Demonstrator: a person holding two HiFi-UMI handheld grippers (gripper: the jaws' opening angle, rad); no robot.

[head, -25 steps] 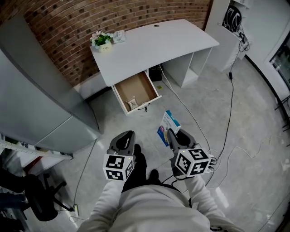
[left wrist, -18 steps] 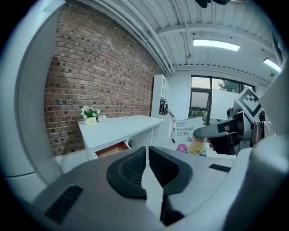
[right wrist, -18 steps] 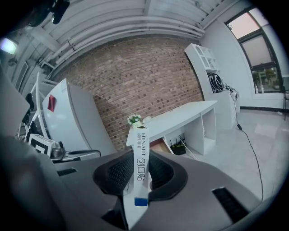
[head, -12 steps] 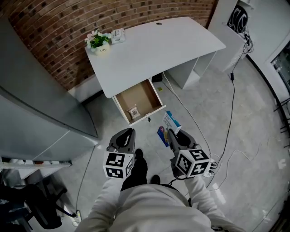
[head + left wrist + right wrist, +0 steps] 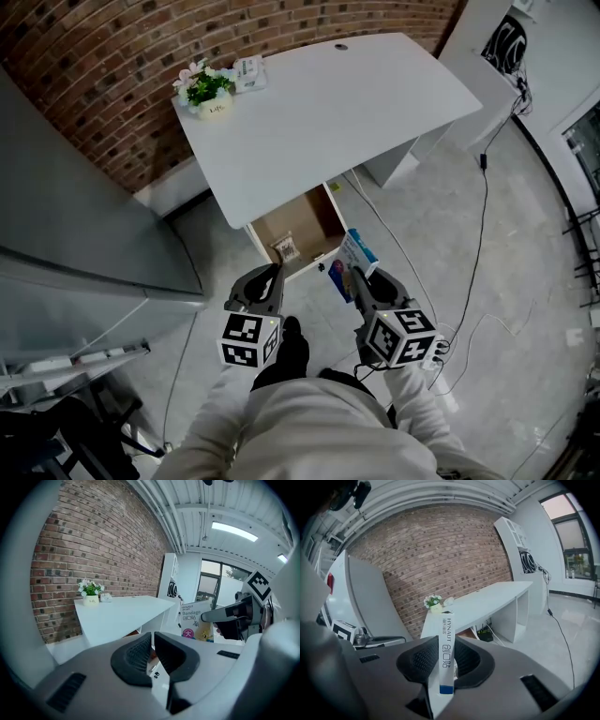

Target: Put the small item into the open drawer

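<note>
Under the white desk (image 5: 319, 103) the wooden drawer (image 5: 309, 223) stands pulled out, with a small packet (image 5: 286, 249) lying in it. My right gripper (image 5: 354, 277) is shut on a flat blue-and-white bandage box (image 5: 354, 253), held upright on edge just right of the drawer's front. In the right gripper view the box (image 5: 446, 658) stands between the pads (image 5: 423, 660). My left gripper (image 5: 265, 274) hovers just in front of the drawer, shut and holding nothing. The left gripper view shows its pads (image 5: 138, 653) nearly touching and the box (image 5: 194, 625) at the right.
A potted plant (image 5: 206, 89) and a small box (image 5: 248, 73) sit at the desk's far left corner against the brick wall. A grey cabinet (image 5: 75, 216) stands to the left. Cables (image 5: 483, 206) run over the floor on the right.
Both grippers, the right one still carrying the box, have come closer to the desk. The open drawer now lies right in front of their tips.
</note>
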